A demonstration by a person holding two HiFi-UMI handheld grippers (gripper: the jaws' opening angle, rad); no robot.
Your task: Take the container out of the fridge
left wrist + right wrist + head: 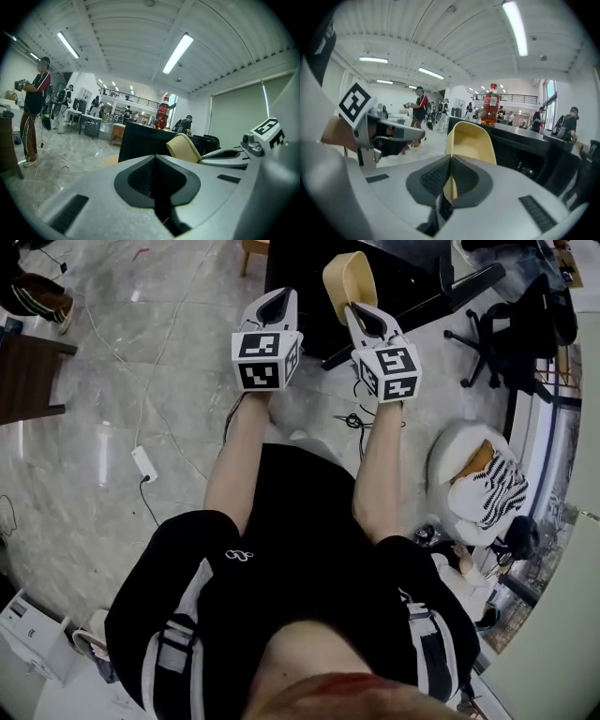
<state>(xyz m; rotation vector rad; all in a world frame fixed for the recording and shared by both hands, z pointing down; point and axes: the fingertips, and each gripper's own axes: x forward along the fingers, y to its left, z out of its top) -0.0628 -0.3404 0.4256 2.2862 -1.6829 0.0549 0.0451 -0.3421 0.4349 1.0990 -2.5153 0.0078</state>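
Grey right gripper (450, 174), jaws clamped on the rim of the yellow container (471, 140), held in the air above the floor; left gripper (154, 179) beside it, jaws together, empty. Beyond: black counter (520, 139) bearing a red bottle (490, 108).

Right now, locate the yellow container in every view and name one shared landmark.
Head view: yellow container at top centre, held by the right gripper.
Left gripper view: right of centre, before the black counter.
Right gripper view: centre, its wall pinched between the jaws.
Shared landmark: the black counter behind it.
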